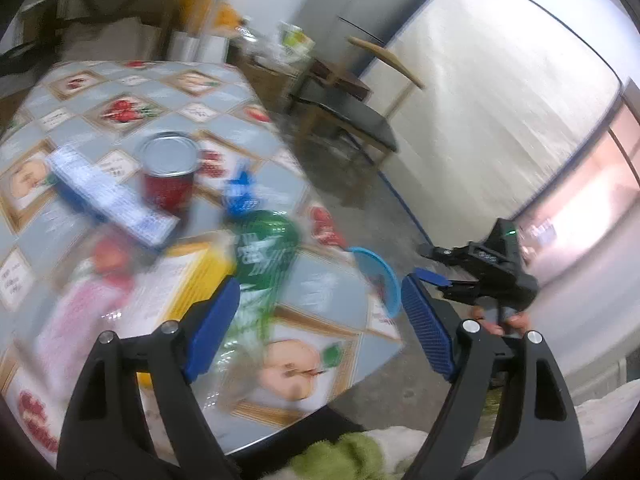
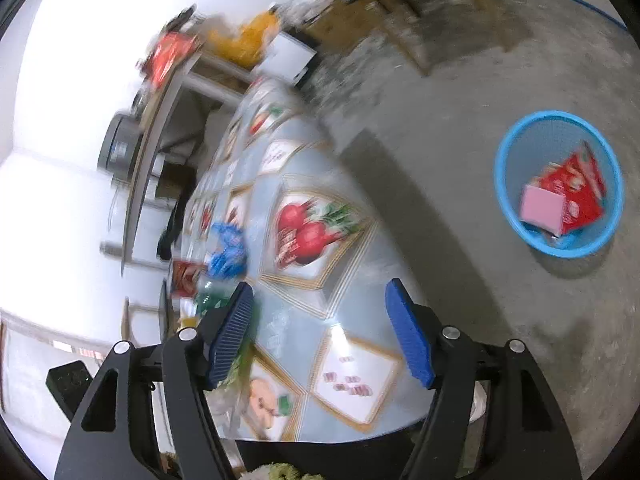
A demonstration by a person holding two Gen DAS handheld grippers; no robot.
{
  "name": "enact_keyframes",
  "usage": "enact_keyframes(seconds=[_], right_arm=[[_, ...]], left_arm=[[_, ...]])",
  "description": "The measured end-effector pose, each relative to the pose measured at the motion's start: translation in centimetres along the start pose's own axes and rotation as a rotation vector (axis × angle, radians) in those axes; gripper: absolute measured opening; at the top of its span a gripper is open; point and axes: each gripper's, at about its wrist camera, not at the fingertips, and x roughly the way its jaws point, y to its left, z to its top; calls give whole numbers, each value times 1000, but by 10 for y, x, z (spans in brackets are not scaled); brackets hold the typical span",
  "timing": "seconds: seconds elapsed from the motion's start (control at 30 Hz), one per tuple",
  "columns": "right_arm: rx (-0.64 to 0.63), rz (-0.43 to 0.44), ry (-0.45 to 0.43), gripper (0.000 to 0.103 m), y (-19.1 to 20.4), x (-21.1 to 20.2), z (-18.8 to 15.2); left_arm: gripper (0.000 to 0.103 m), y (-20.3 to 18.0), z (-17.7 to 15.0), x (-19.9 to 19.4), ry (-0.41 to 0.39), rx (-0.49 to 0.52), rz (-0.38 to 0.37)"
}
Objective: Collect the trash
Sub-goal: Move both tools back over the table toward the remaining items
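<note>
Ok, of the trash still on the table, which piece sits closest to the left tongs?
The green plastic bottle: it lies right ahead of the open left tongs. The red can, the blue-and-white box and the blue crumpled wrapper sit farther back.

On the table (image 1: pixel 328 292): 1 red can (image 1: pixel 170 172) at 10 o'clock, 1 long blue-and-white box (image 1: pixel 108 196), 1 green bottle (image 1: pixel 264 248), 1 blue crumpled wrapper (image 1: pixel 240 194), 1 yellow-edged box (image 1: pixel 192 280). On the floor: 1 blue basket (image 2: pixel 516 152) at 3 o'clock holding 1 red packet (image 2: pixel 576 188) and 1 pink packet (image 2: pixel 542 206). 1 chair (image 1: pixel 348 112).
</note>
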Motion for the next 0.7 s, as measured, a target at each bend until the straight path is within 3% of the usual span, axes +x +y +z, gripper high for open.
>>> enact_keyframes(seconds=[0.37, 0.53, 0.7], right_arm=[[-173, 14, 164, 75, 108, 75, -32], [-217, -26, 200, 75, 126, 95, -42], [-217, -44, 229, 75, 133, 110, -46]], left_arm=[[80, 67, -30, -41, -51, -63, 169], [82, 93, -33, -54, -76, -84, 242], [83, 127, -30, -45, -36, -114, 286]])
